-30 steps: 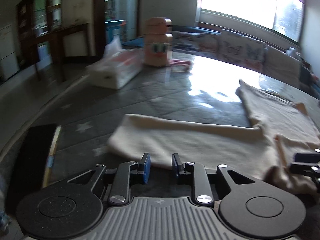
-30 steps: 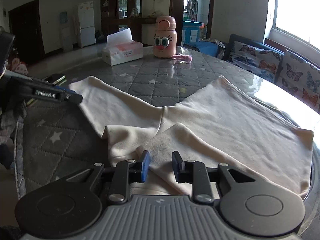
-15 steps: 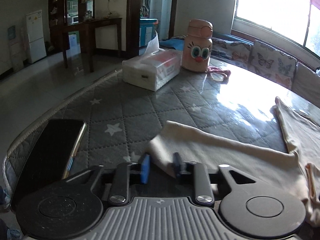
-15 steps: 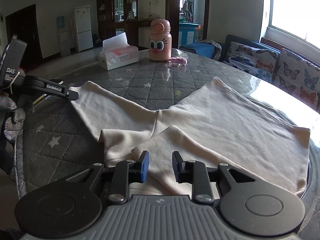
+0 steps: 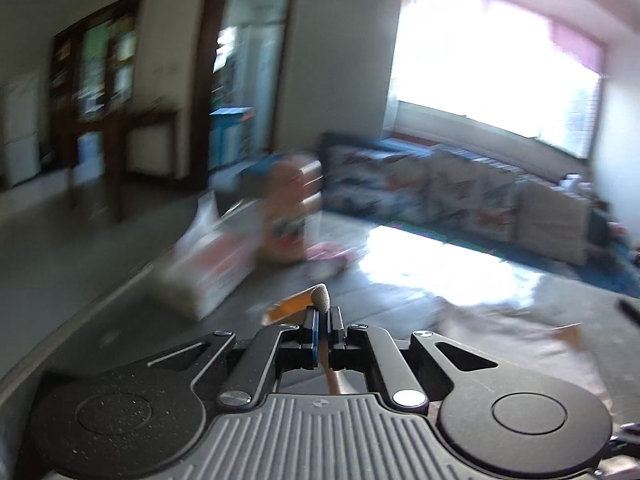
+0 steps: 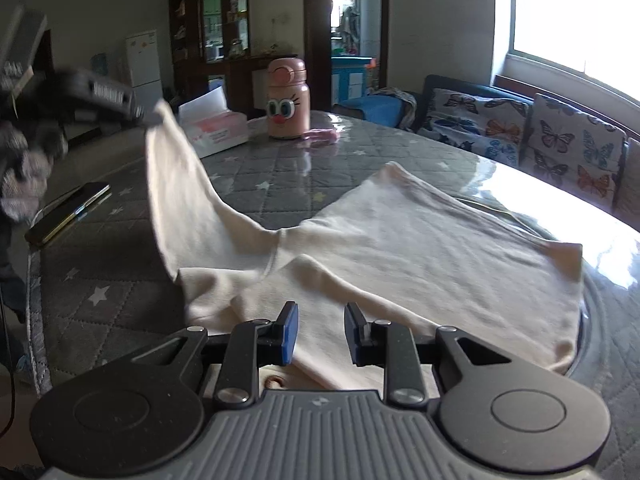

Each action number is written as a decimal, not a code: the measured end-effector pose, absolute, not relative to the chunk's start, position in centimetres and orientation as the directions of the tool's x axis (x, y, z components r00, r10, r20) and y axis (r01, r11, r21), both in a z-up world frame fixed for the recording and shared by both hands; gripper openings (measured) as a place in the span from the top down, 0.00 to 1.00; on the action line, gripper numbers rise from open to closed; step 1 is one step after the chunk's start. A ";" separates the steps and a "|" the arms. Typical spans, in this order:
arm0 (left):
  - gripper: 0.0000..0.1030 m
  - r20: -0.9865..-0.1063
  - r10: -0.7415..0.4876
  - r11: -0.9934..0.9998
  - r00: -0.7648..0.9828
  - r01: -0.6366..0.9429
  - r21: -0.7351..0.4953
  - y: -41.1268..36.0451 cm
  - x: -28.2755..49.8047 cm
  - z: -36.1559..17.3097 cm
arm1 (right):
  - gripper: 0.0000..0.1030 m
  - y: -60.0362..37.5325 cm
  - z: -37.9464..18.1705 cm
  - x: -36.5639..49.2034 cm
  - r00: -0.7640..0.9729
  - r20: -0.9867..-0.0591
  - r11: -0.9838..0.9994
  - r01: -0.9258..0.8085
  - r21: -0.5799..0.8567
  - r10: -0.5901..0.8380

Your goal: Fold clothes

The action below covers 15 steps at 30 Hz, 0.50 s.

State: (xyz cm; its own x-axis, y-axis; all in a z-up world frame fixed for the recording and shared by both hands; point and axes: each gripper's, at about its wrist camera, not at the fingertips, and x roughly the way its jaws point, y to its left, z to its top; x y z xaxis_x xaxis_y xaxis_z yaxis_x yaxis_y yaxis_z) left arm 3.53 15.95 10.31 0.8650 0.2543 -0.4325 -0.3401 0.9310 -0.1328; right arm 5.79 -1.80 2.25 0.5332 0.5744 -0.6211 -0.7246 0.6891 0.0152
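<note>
the left gripper (image 5: 323,322) is sitting low in the centre of its own blurred view with its jaws pressed almost together, pinching a thin fold of the cream garment (image 6: 400,240); a small tuft of the cloth is poking up above the fingertips and a strip of it is running down between them. in the right wrist view that same gripper is showing at the upper left of the frame, holding the end of one long sleeve (image 6: 180,184) up above the table (image 6: 280,188), so the sleeve is hanging in a slope from the upper left down to the middle of the frame. the rest of the garment is lying flat across the centre and right of the frame on the grey quilted star-patterned table cover, with a second sleeve folded over its near part. the right gripper (image 6: 321,334) is hovering at the lower centre of its frame with its jaws apart and nothing between them, just over the near edge of the cloth. a dark phone (image 6: 68,212) is lying at the left edge of the table. a tissue box (image 6: 214,128) and a pink cartoon-faced bottle (image 6: 287,100) are standing at the far side, above the middle of the frame.
</note>
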 end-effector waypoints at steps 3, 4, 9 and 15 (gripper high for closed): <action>0.96 -0.396 0.158 0.964 0.905 -0.228 -0.135 12.4 4.4 12.1 | 0.76 -3.2 2.5 6.0 0.556 -0.611 0.713 -0.701 0.020 0.564; 0.96 -0.384 0.126 0.973 0.915 -0.190 -0.134 11.3 4.7 12.6 | 0.76 -3.7 2.5 6.0 0.564 -0.608 0.722 -0.691 0.022 0.559; 0.96 -0.357 -0.037 0.994 0.933 -0.003 -0.113 5.6 5.6 13.6 | 0.76 -6.4 2.6 6.3 0.598 -0.598 0.766 -0.642 0.041 0.534; 0.96 -0.409 -0.200 0.980 0.890 0.185 -0.077 -0.6 6.8 11.9 | 0.76 -9.9 1.9 6.4 0.627 -0.599 0.812 -0.579 0.069 0.498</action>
State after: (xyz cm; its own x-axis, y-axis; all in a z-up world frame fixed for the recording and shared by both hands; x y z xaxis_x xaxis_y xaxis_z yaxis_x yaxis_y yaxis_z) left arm 6.84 -0.60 11.94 0.8902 -0.2003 -0.4091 0.1851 0.9797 -0.0769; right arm 6.43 -9.88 1.93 0.6269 0.4981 -0.5991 -0.5792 0.8123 0.0692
